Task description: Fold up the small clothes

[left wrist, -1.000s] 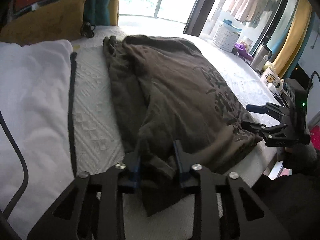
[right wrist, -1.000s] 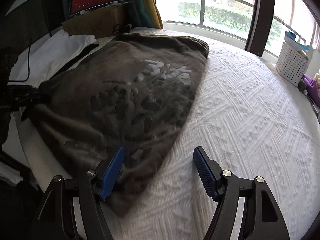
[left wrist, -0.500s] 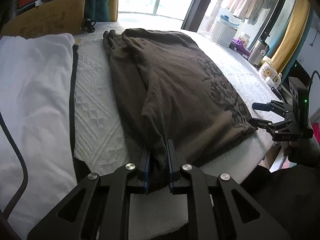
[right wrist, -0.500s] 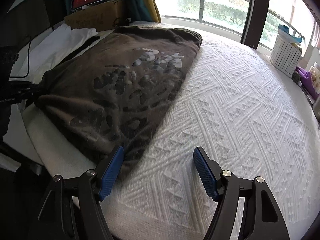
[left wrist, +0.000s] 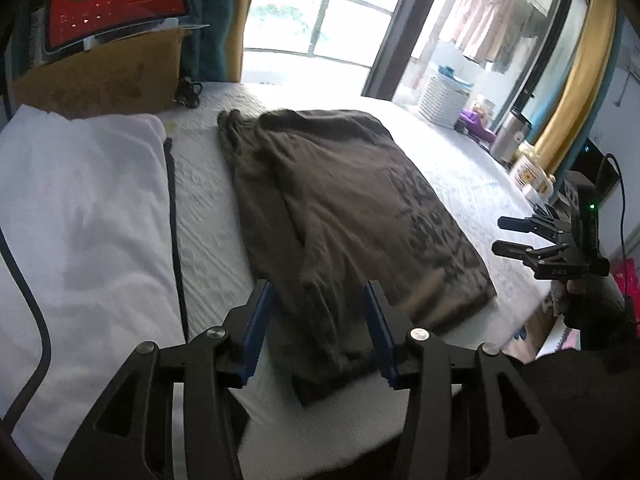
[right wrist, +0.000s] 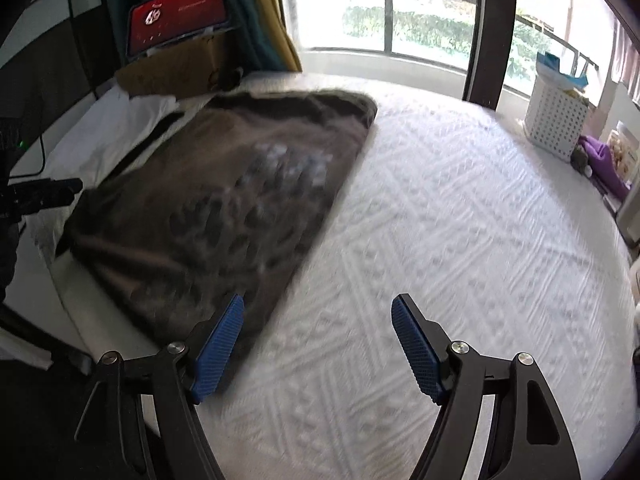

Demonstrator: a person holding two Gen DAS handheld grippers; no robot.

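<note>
On a white quilted bed (right wrist: 420, 220), the left gripper (left wrist: 318, 334) sits over the near hem of a dark brown T-shirt (left wrist: 340, 208), its jaws having just been opening; the blue pads now stand apart on either side of the cloth's folded edge without pressing on it. The right gripper (right wrist: 318, 346) hovers with its jaws spread wide and nothing gripped, its left pad over the shirt's near corner and its right pad over bare bedspread. In the left wrist view that gripper shows at 3 o'clock, off the shirt's edge, in a person's gloved hand (left wrist: 592, 308). The shirt lies flat, partly folded lengthwise, running from 6 o'clock toward 12, its dark print face up on the right half. A white cloth (left wrist: 84, 208) lies beside it at 9 o'clock. Farther off, at 11 o'clock, a cardboard box (left wrist: 100, 76) carries a red-lit screen (left wrist: 116, 0); a white basket (right wrist: 556, 120) stands at 2 o'clock near the balcony window (right wrist: 420, 16).
</note>
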